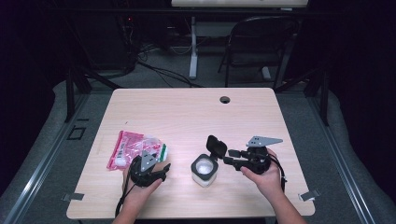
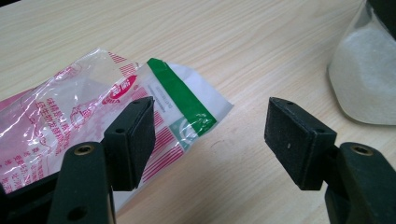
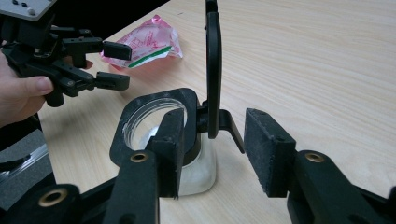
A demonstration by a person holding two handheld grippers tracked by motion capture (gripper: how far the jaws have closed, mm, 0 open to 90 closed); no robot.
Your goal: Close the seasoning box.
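At the near edge of the table point(image 1: 187, 107), the right gripper point(image 1: 233, 158) is held level, jaws spread apart and gripping nothing, with the raised black lid point(image 3: 213, 70) of the jar point(image 1: 204, 170) standing between them. The lid is seen upright on its hinge in the right gripper view, a thin flat disc; the jar below is clear-walled, squarish with rounded corners, rimmed in black, and loaded with white granules. The left gripper point(image 1: 156, 172) is also released, its matte black pads point(image 2: 137, 135) poised over the corner of a crinkled plastic packet point(image 1: 133, 148), glossy, printed pink with a green band.

Risks judged from here: a sideways nudge on the lid could tip the light jar and spill the granules; the slick film could slip between the pads, or tear if pinched unevenly. The packet lies left of the jar, apart from it.
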